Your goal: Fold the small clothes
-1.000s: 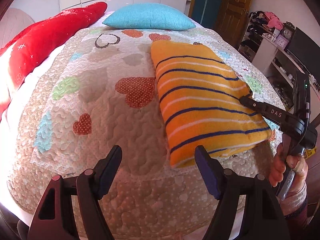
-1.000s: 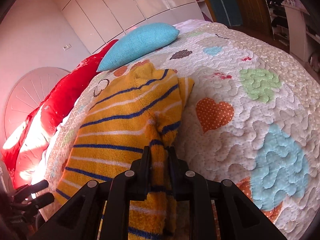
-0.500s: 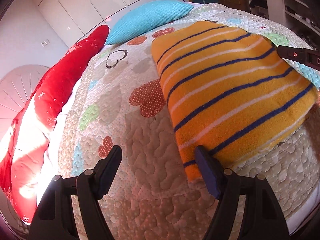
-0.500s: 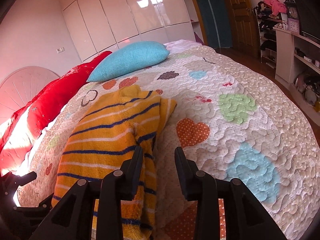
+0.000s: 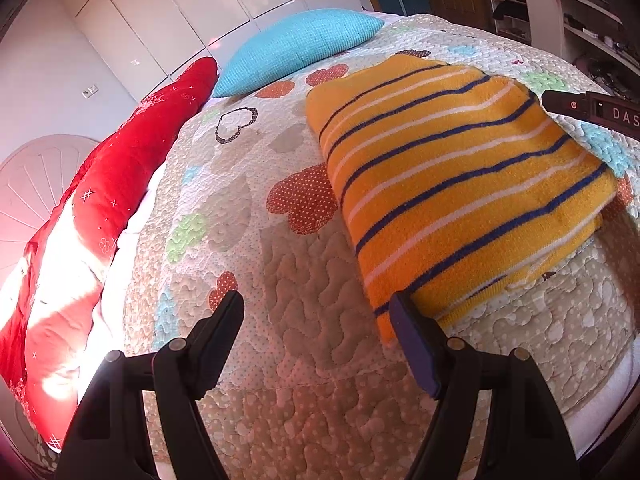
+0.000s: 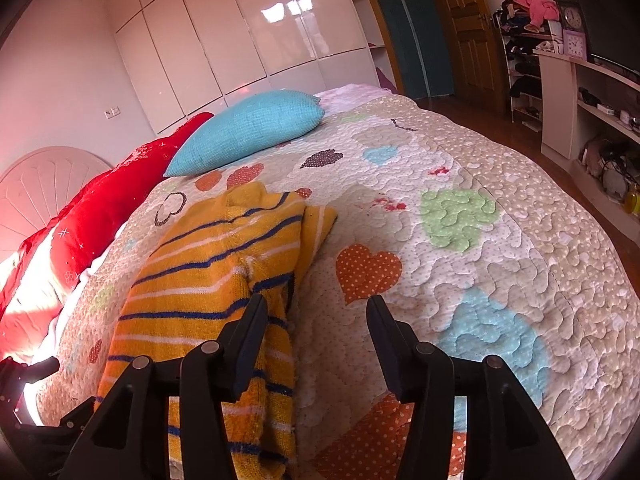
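Left wrist view, L to R: a red blanket (image 5: 116,184) is seen along the far L edge of the bed, lit bright by sun at its lower part. A turquoise pillow (image 5: 298,46) is laid at the head end, just R of the blanket's top. The quilt (image 5: 304,280) w/ heart patches is spread over the whole bed. The left gripper (image 5: 316,324) is held over bare quilt, jaws set wide, nothing gripped; its R finger tip is seen just at the near L corner of the striped sweater (image 5: 460,184), contact can't be told. The sweater, orange w/ blue and white stripes, is folded into a rough rectangle and laid flat on the R half of the quilt, well apart from the pillow. Part of the right gripper's body is seen at the far R edge, beside the sweater's R side.

Right wrist view, L to R: blanket (image 6: 100,208), pillow (image 6: 248,128), then sweater (image 6: 216,280) are seen, the sweater's R edge bunched and doubled over. The right gripper (image 6: 316,328) is shown w/ jaws opening; only quilt (image 6: 500,248) is seen between them, the sweater's edge lying at and behind the L finger, not pinched. Shelves w/ clutter (image 6: 568,92) are seen at far R.
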Tool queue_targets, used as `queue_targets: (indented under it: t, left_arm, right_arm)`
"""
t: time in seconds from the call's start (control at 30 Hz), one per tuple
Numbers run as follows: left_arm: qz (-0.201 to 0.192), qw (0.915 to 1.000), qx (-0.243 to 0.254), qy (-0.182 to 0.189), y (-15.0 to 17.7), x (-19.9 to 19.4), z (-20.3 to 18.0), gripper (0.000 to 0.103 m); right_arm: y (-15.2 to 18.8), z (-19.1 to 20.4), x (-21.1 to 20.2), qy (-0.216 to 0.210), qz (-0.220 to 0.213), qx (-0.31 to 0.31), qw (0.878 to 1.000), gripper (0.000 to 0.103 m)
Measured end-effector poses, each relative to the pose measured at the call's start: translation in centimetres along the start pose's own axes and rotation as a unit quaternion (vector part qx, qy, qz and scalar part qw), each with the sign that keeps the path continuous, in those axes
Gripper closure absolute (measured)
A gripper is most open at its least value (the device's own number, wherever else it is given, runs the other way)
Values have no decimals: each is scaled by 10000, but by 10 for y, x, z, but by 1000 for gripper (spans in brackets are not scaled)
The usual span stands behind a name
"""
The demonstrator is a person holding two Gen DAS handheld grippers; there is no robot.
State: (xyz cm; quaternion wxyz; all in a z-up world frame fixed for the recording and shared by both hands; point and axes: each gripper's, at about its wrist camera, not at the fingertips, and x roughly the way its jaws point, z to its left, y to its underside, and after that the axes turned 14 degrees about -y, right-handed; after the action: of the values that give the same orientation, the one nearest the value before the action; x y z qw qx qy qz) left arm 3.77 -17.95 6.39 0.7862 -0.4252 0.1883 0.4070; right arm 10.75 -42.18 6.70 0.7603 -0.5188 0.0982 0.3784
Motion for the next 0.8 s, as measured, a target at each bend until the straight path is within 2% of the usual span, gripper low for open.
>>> queue_targets:
  t: [0.17,0.23,0.33,0.37,0.4,0.43,0.5,0.63,0.7,0.8]
  left_arm:
    - [2,9997,-140,183,1,-3,10,29]
    - [-22,9984,-328,468,0,-4,20,29]
    - [-100,9918,-849,952,-7,1,44,29]
    - [-108,9885,-1053,1083,-11,5,52,27]
    - [-98,9845,-1255,1221,-14,12,60,21]
    - [-77,9799,-1447,1373,-19,20,67,16]
    - [44,9691,-1749,1741,-29,42,75,16]
    - [653,9435,-1948,2598,-49,101,66,15]
    - [932,9272,-1886,3099,-56,123,51,15]
    - [1122,9017,-1838,3749,-63,140,26,9]
  right_arm:
    - [1,-3,3,5,17,67,10000,36]
    - [0,-8,4,-74,10,188,9998,34]
    - [0,-17,5,-255,-12,438,9987,29]
    - [-1,-20,6,-321,-16,541,9980,27]
    - [-2,-24,8,-406,-13,662,9970,26]
    - [-5,-27,12,-503,-4,790,9956,26]
    - [-14,-33,24,-708,65,1018,9923,23]
    - [-30,-39,58,-882,380,1269,9873,18]
    - [-29,-48,74,-1087,543,1564,9802,16]
    - [-30,-55,83,-1318,472,1754,9745,14]
